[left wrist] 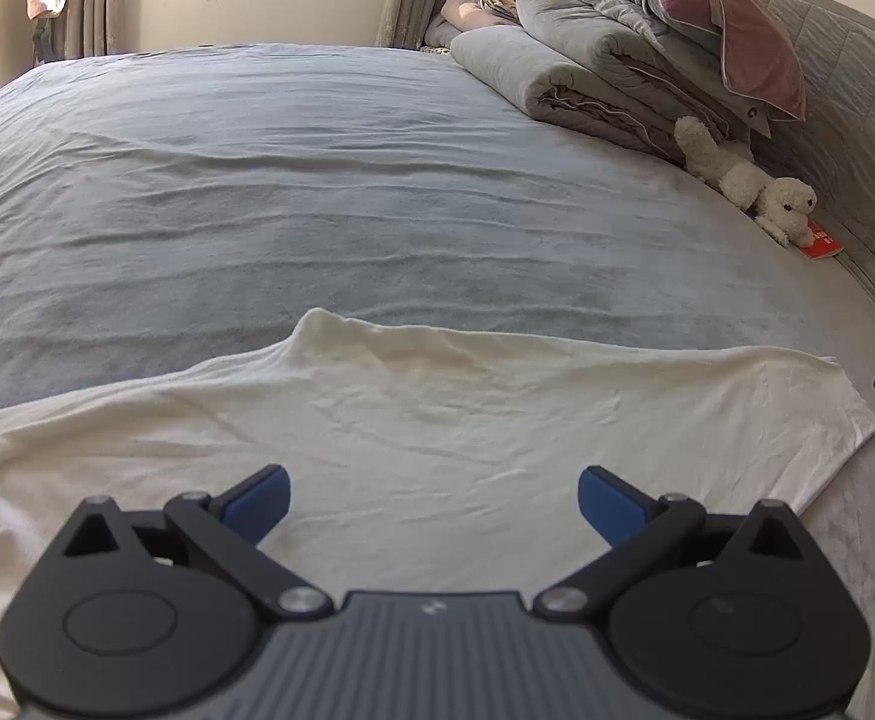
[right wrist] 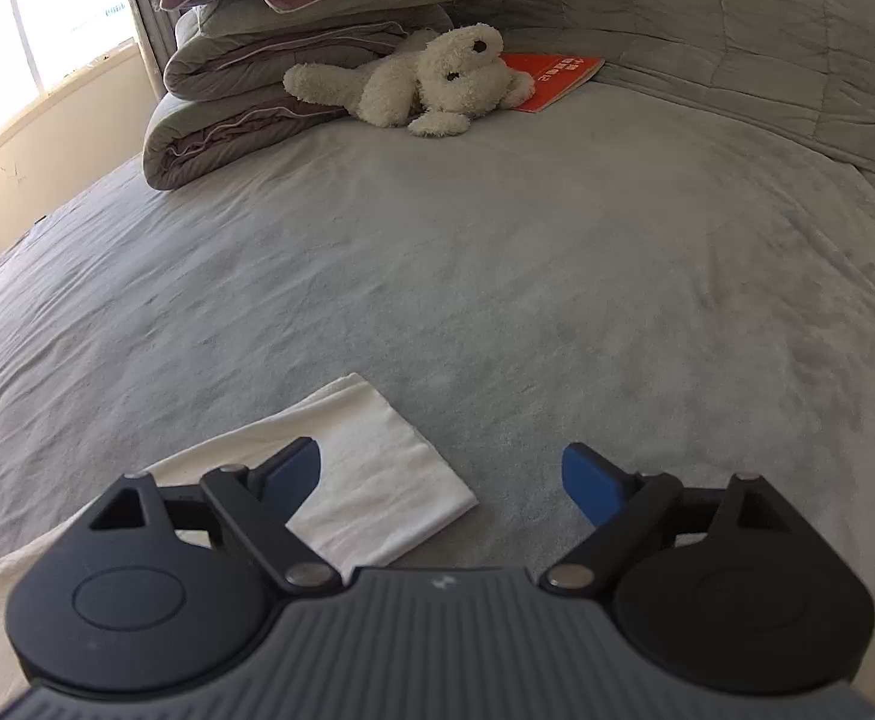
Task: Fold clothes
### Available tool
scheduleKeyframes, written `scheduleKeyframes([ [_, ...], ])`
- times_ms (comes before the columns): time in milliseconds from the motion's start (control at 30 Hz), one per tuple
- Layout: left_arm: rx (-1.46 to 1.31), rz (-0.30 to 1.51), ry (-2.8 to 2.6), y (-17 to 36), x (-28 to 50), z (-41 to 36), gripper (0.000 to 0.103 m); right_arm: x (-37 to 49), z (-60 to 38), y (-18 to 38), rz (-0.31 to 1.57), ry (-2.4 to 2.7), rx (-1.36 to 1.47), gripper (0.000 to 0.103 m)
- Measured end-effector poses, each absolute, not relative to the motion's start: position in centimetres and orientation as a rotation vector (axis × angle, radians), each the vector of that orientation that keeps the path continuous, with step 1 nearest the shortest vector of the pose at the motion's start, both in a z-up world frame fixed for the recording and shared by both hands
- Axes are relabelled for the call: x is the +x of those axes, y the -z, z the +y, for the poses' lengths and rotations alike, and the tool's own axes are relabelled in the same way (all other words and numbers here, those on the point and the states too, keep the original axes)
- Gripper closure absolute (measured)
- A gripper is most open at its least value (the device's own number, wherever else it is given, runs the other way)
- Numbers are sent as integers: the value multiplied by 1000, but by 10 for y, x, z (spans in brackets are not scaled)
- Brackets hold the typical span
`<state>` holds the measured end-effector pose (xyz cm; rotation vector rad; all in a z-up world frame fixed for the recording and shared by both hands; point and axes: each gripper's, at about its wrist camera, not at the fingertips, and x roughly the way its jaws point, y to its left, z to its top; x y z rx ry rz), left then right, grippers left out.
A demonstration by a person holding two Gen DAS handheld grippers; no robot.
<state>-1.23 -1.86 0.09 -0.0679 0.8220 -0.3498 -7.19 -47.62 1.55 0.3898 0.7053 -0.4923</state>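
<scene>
A cream-white, soft cotton garment (left wrist: 413,438) lies spread and lightly wrinkled across the near part of the grey-blue plush bed cover (left wrist: 293,198), its far edge humped at 11 o'clock and a squared sleeve end reaching toward 3 o'clock. In the right wrist view that flat, rectangular sleeve end (right wrist: 377,474) lies at 7 o'clock. The left hand-held gripper (left wrist: 434,501) hangs above the cloth, blue-padded jaws spread wide, holding nothing. The right hand-held gripper (right wrist: 440,483) is equally wide and empty, one finger over the sleeve. Farther off, at 1 o'clock, rest rolled grey quilts (left wrist: 563,69), a mauve pillow (left wrist: 731,12), a fluffy white toy dog (right wrist: 431,81) and a thin orange-red booklet (right wrist: 554,81).
</scene>
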Motion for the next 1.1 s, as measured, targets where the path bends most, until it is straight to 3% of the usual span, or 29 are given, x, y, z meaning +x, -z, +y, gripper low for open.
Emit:
scheduleKeyframes([
  [267,-55,828,373,0,-14,-21,1,-55,-464,7,760,516,254,51],
  [400,-53,825,376,-1,-15,-18,1,-50,-448,8,758,475,193,97],
  [1100,-257,859,489,-2,-11,-8,2,-49,-385,-38,608,231,227,97],
])
